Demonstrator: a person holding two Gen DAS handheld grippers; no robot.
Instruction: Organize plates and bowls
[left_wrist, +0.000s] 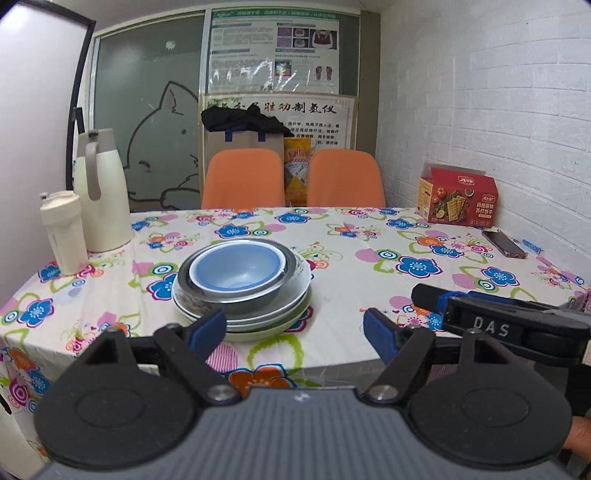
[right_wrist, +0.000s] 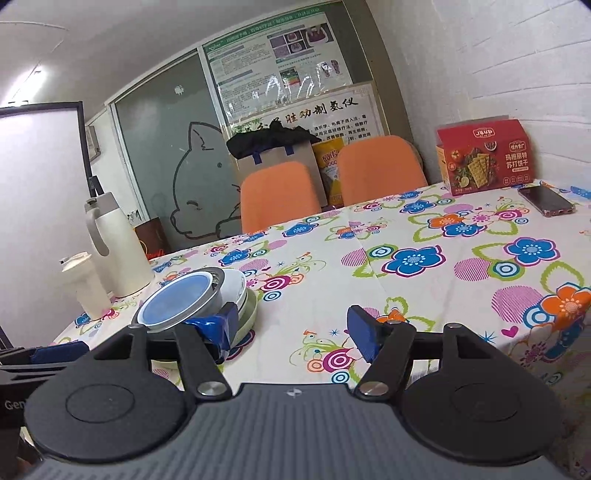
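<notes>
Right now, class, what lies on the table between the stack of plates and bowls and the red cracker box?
In the left wrist view, only bare flowered tablecloth lies between the stack of plates and bowls and the red cracker box.

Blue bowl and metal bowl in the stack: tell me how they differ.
The blue bowl is smaller and matte blue; the metal bowl is wider, grey and shiny. The blue bowl nests on top; the metal bowl sits beneath, on the plates. Both are round, upright and empty of food.
</notes>
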